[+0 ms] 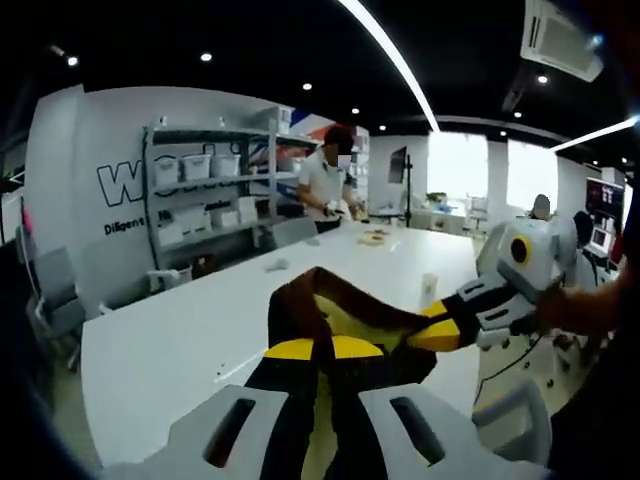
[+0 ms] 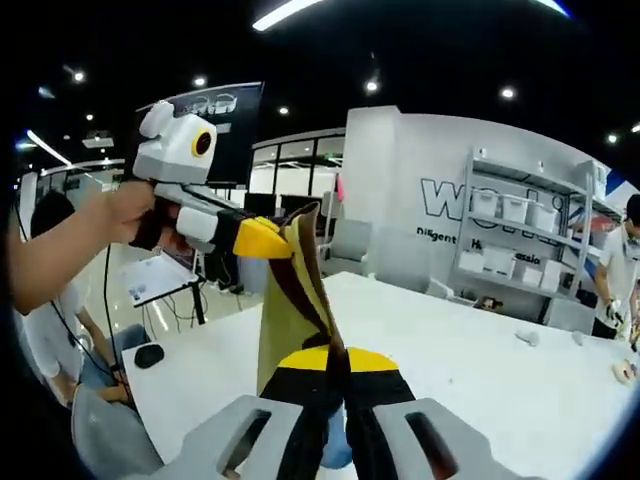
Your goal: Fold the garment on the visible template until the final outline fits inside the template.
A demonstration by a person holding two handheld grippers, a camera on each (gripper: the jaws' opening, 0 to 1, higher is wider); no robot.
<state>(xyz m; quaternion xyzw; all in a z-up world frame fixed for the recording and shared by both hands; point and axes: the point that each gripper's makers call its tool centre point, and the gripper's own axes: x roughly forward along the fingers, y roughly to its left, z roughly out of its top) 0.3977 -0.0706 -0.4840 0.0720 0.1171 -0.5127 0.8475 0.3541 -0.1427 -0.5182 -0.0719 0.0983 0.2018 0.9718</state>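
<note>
A dark brown and olive-yellow garment (image 1: 345, 305) hangs in the air above the white table (image 1: 170, 340), stretched between both grippers. In the left gripper view my left gripper (image 1: 320, 350) is shut on its near edge. My right gripper (image 1: 440, 335) comes in from the right, held by a hand, and pinches the cloth's other end. In the right gripper view my right gripper (image 2: 335, 362) is shut on the garment (image 2: 290, 310), which rises as a narrow strip. At its top corner the left gripper (image 2: 262, 240) is clamped on it.
A person (image 1: 325, 180) stands at the table's far end, near shelves with white bins (image 1: 210, 190). Small items (image 1: 375, 237) and a cup (image 1: 430, 283) lie on the table. Grey chairs (image 1: 50, 295) stand at the left. A seated person (image 2: 45, 310) is beside the table (image 2: 480, 380).
</note>
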